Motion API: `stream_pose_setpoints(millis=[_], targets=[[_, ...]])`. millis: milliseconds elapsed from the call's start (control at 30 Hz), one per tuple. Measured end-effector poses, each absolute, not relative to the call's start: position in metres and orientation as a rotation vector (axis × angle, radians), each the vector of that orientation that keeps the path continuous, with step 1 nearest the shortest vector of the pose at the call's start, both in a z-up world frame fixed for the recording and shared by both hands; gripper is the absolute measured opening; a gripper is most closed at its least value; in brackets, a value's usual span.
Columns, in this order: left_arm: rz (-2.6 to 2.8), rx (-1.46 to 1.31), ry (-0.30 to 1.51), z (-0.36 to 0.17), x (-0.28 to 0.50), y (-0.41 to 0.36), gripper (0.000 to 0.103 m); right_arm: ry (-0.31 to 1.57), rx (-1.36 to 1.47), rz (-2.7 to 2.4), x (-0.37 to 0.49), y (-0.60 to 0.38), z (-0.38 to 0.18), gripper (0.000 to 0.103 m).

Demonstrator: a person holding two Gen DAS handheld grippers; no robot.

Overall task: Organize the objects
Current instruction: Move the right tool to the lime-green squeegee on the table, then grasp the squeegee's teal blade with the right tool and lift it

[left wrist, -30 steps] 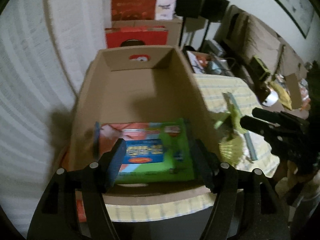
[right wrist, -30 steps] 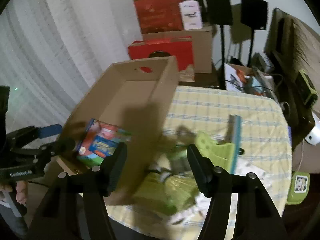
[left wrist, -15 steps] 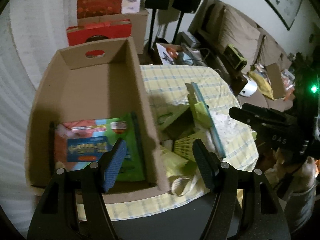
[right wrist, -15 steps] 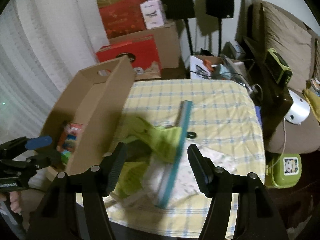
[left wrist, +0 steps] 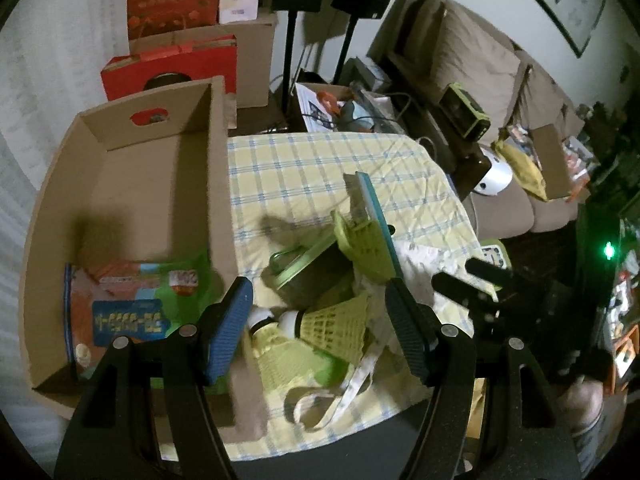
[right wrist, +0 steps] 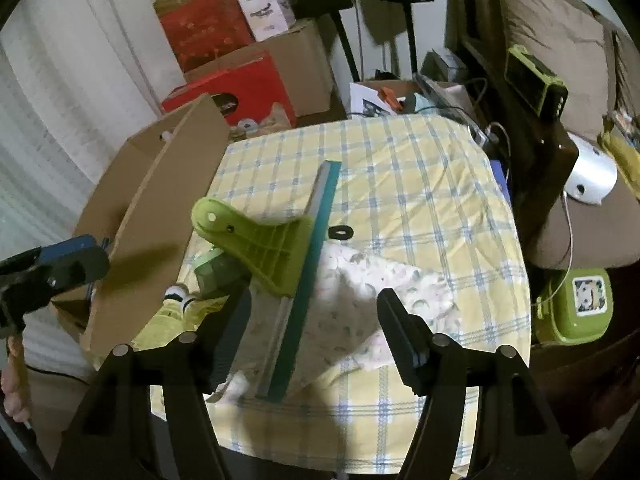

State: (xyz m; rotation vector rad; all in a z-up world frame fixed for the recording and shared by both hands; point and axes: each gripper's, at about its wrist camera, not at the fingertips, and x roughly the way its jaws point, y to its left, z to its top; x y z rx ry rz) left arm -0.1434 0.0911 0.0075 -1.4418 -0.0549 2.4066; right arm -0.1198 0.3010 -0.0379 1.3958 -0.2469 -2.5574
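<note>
Left wrist view: at far left the cardboard box (left wrist: pixel 132 208) holds the colourful packet (left wrist: pixel 128 312) flat on its floor. Your left gripper (left wrist: pixel 320 328) gapes open and empty, now over the yellow shuttlecock (left wrist: pixel 332 324) on the table (left wrist: pixel 304 172), where a second ago it straddled the packet in the box. Further right, your right gripper (right wrist: pixel 312 336) is open too, empty, right above the green squeegee (right wrist: pixel 288 256). Its teal blade runs away from you, nearly in line with the fingers, so you're nearer with the right. It has swung here from the box side.
</note>
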Motion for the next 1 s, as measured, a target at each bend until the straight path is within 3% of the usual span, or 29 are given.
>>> stream_pose_setpoints(millis=[600, 767, 1000], targets=[[2.393, -1.570, 0.007, -0.028, -0.195, 0.141, 0.066, -0.258, 1.418, -2.487, -0.119, 0.296, -0.063, 0.068], [2.381, -1.589, 0.035, -0.036, -0.201, 0.148, 0.055, -0.219, 1.419, -2.489, -0.121, 0.288, -0.067, 0.065], [2.335, -1.638, 0.033, -0.050, -0.209, 0.155, 0.013, -0.195, 1.421, -2.453, -0.123, 0.278, -0.072, 0.060]])
